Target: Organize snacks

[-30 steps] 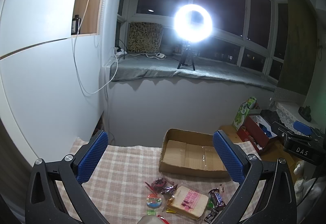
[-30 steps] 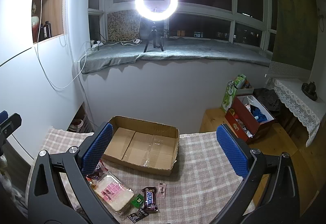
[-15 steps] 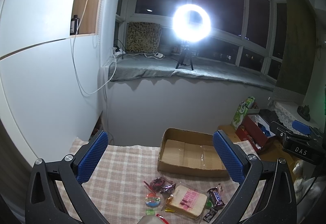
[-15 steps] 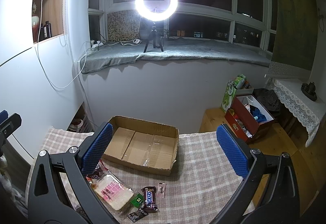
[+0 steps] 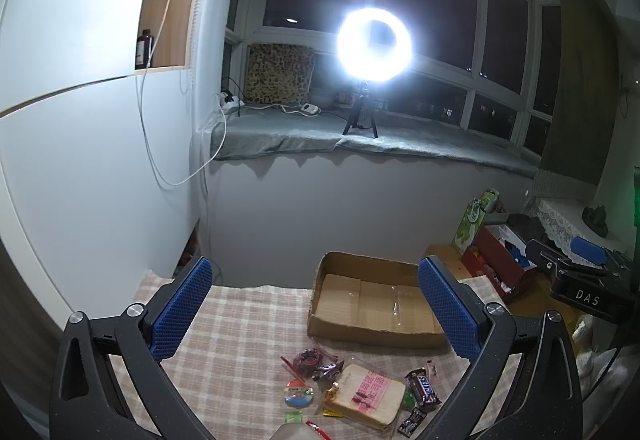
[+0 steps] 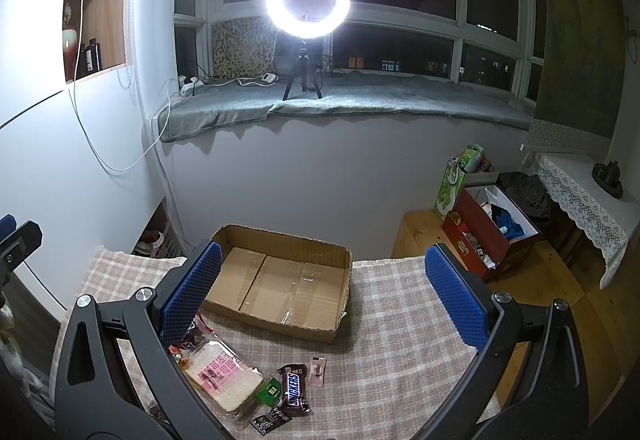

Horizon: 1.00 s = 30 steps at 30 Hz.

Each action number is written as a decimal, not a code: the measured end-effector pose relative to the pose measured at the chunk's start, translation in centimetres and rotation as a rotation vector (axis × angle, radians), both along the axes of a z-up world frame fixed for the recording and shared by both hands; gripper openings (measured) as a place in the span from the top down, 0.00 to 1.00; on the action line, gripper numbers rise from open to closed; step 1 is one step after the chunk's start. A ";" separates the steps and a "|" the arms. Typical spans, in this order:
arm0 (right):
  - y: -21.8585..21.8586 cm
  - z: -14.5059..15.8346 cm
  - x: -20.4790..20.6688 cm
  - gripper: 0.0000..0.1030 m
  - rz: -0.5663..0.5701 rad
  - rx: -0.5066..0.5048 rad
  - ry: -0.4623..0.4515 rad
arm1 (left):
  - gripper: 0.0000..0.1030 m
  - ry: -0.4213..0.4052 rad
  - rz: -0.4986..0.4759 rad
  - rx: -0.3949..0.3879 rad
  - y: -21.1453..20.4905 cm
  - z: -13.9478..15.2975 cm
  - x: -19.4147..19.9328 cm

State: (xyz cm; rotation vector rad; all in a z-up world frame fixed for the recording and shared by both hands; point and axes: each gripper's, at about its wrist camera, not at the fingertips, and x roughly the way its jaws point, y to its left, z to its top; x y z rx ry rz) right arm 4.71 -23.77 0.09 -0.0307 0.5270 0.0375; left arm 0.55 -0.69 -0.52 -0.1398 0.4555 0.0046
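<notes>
Both my tools, left and right, hang spread and empty; I lower the right squarely over the Snickers bar, then carry it to the cardboard box.

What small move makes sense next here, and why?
Probably lower the right gripper onto the brown Snickers bar and close on it. Both grippers hang open and empty above the checked tablecloth, the shallow cardboard box holds nothing, and the snacks lie loose in front of it. The bar lies apart from the wrapped bread slice, so it looks the easiest first pick.
</notes>
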 end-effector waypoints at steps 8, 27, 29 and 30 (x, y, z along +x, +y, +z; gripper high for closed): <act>0.0 -1.2 -0.2 0.00 0.005 -0.001 0.022 | 0.01 0.025 0.004 -0.006 0.3 -0.5 0.0; -3.0 -6.2 0.4 0.00 0.021 0.010 0.206 | 0.01 0.142 0.010 -0.006 1.9 -3.7 -0.9; -3.5 -7.1 0.3 0.00 0.025 0.013 0.232 | 0.01 0.164 0.005 -0.011 2.1 -4.4 -1.0; -3.8 -7.7 0.3 0.00 0.030 0.013 0.251 | 0.01 0.175 0.002 -0.019 2.3 -4.8 -1.1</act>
